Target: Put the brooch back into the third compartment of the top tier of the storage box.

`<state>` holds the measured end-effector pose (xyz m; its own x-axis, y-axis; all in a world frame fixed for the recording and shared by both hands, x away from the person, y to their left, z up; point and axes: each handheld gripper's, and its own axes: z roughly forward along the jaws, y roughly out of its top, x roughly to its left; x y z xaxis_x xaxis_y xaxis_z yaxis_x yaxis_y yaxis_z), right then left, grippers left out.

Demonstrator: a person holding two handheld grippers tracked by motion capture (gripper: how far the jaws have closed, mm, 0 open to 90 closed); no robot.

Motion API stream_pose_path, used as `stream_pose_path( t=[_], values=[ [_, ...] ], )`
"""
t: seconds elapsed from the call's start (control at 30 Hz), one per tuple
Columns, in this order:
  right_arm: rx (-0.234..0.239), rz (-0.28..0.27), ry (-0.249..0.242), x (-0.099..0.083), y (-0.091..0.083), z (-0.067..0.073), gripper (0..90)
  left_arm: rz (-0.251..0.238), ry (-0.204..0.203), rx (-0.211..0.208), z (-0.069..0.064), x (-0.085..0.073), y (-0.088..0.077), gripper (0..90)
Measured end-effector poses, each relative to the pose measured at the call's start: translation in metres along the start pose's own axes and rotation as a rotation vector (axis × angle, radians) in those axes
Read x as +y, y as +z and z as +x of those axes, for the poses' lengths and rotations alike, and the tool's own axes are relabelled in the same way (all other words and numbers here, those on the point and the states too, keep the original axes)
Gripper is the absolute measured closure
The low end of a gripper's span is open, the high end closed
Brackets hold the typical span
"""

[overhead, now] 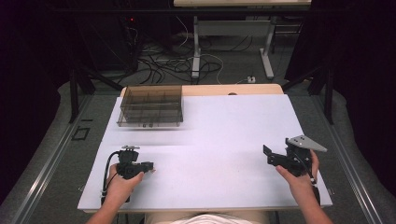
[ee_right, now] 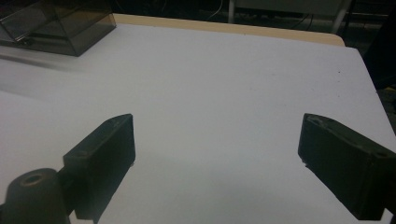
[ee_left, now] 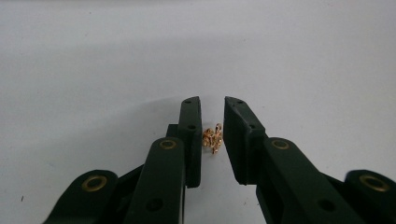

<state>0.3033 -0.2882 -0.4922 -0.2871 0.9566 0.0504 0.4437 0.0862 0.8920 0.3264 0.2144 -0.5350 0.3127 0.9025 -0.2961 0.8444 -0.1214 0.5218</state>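
With the left tongs (ee_left: 212,140) narrowed but not yet clenched on the small gold trinket (ee_left: 213,138), centre it before squeezing, low against the surface (ee_left: 93,70); right tongs (ee_right: 217,154) stay released at 4 o'clock.

trinket (ee_left: 213,138) betw. claw jaws (on table (ee_left: 93,70))

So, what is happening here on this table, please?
A person sits at a white table with a gripper in each hand. The left gripper is low over the table, and a small gold-coloured metal piece lies between its jaws; they stand close around it, but a narrow gap remains on the right side. The right gripper waits wide open with nothing between its jaws. A smoky transparent compartment box stands at the far left.
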Motion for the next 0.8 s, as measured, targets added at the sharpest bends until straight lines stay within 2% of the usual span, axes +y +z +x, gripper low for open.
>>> stream_pose_path(
  t=[0.1,0.57,0.6,0.8],
  values=[
    [0.001,0.0,0.0,-0.0001,0.0,0.0,10.7,0.023,0.002,-0.013,0.0008,0.0006,0.0,78.4],
    [0.002,-0.003,-0.007,-0.0005,0.0007,-0.0009,11.2,0.036,0.017,-0.01,-0.0012,0.0003,0.0027,84.0],
    [0.0,0.014,-0.008,-0.0001,-0.0003,-0.0009,11.2,0.032,0.016,-0.007,-0.0013,0.0001,0.003,84.7],
    [0.01,0.004,-0.002,-0.0007,0.0008,-0.0007,11.2,0.03,0.016,-0.004,-0.002,-0.0001,0.0035,87.5]
  ],
)
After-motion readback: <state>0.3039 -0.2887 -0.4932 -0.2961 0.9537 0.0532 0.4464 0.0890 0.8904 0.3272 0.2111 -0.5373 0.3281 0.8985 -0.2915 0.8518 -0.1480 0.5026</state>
